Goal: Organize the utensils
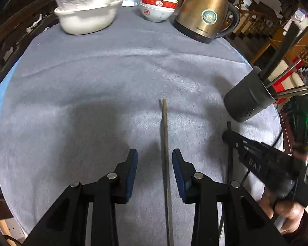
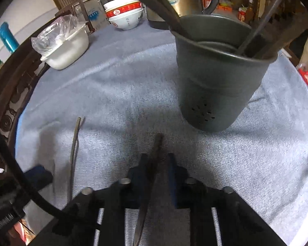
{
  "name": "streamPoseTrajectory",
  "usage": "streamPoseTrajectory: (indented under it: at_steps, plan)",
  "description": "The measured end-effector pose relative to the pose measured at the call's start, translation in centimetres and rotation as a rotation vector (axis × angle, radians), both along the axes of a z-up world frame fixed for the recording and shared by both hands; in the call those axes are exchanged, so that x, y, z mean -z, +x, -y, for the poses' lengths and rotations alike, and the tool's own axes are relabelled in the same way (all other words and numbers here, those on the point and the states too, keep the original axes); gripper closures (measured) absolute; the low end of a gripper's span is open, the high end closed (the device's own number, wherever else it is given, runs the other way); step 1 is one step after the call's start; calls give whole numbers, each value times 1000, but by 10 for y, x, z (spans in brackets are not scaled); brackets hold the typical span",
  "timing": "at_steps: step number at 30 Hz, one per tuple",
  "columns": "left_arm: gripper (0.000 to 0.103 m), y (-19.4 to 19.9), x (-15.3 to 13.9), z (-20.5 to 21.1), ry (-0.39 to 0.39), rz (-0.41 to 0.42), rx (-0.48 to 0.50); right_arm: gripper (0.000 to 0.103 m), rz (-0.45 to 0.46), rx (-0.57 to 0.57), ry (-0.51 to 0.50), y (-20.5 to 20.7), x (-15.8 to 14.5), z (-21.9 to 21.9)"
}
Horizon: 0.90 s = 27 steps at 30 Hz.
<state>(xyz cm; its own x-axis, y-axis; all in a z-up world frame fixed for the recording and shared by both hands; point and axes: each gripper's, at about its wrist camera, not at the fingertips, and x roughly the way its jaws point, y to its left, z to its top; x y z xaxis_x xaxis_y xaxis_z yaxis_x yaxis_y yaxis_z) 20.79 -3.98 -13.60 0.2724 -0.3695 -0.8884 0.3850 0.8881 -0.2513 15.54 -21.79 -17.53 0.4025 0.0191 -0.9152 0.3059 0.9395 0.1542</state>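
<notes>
Right, my left tool [image 1: 155, 168] hangs over the grey-clothed tabletop [image 1: 92, 78], its pads part-open and straddling a chopstick [image 1: 166, 143] lying flat, not touching it. My right tool [image 2: 157, 176] is nearly closed around a dark chopstick [image 2: 154, 160]; can't tell if both pads press it. Dark utensil holder [image 2: 215, 86] stands near the tabletop's right edge, just beyond that tool, with utensils inside. Kettle [image 1: 203, 14], stacked bowls [image 1: 159, 6] and white dish [image 1: 86, 18] line the far edge.

A thin brown chopstick [image 1: 164, 135] lies flat on the grey-clothed bench [image 1: 92, 82]. A second, darker chopstick [image 2: 157, 143] lies near the upright grey utensil cup [image 2: 215, 86], which holds several utensils.
</notes>
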Motion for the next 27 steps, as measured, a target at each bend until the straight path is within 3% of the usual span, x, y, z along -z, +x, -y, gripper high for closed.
streamPoseTrajectory:
  at_steps: [6,13,18,27]
  plan:
    - [68,22,12,27,10,-61,46,93,29,-15,26,-8,-1,8]
    - [71,39,22,44,27,-78,38,95,17,-37,57,-23,-2,18]
    - [98,43,23,42,33,-78,16,95,8,-53,58,-25,-3,18]
    - [98,34,23,34,38,-61,0,93,-35,-64,54,-10,-1,15]
